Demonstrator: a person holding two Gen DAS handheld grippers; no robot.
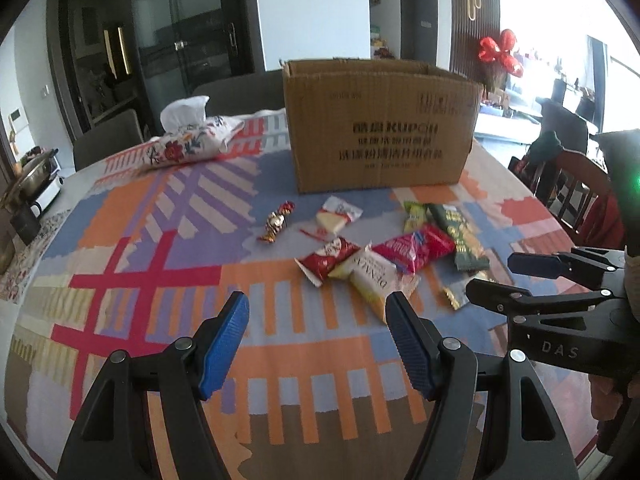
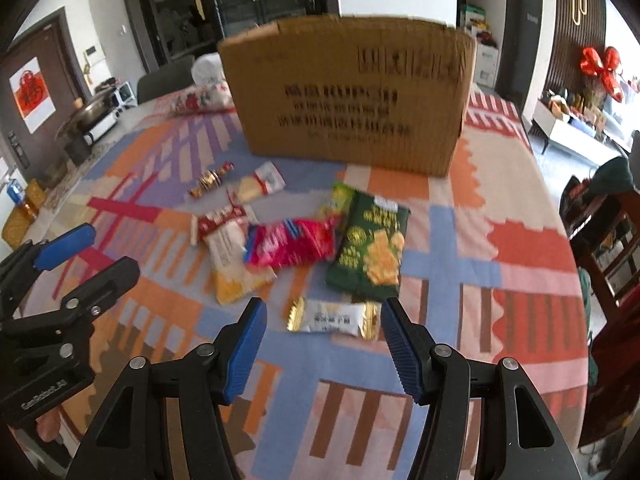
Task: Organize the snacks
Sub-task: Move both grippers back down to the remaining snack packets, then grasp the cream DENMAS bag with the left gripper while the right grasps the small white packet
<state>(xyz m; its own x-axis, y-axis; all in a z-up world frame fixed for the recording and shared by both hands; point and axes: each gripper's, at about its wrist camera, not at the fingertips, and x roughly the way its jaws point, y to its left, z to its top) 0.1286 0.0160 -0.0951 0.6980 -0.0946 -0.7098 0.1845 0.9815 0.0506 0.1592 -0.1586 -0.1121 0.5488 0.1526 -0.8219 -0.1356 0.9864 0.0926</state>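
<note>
Several wrapped snacks lie on the patterned tablecloth before an open cardboard box (image 1: 380,128) (image 2: 352,96). Among them are a pink packet (image 1: 414,249) (image 2: 294,242), a dark green packet (image 1: 464,236) (image 2: 372,250), a yellow-white packet (image 1: 370,278) (image 2: 234,268), a red packet (image 1: 326,259), a small candy (image 1: 277,222) (image 2: 212,179) and a white-and-gold bar (image 2: 334,318). My left gripper (image 1: 318,312) is open and empty, just in front of the yellow-white packet. My right gripper (image 2: 324,318) is open, its jaws on either side of the white-and-gold bar.
A floral tissue pouch (image 1: 188,142) lies at the back left beside the box. Chairs (image 1: 576,196) stand at the table's right edge. A pot and appliances (image 2: 94,114) sit on a side counter at the left. The right gripper shows in the left wrist view (image 1: 516,276).
</note>
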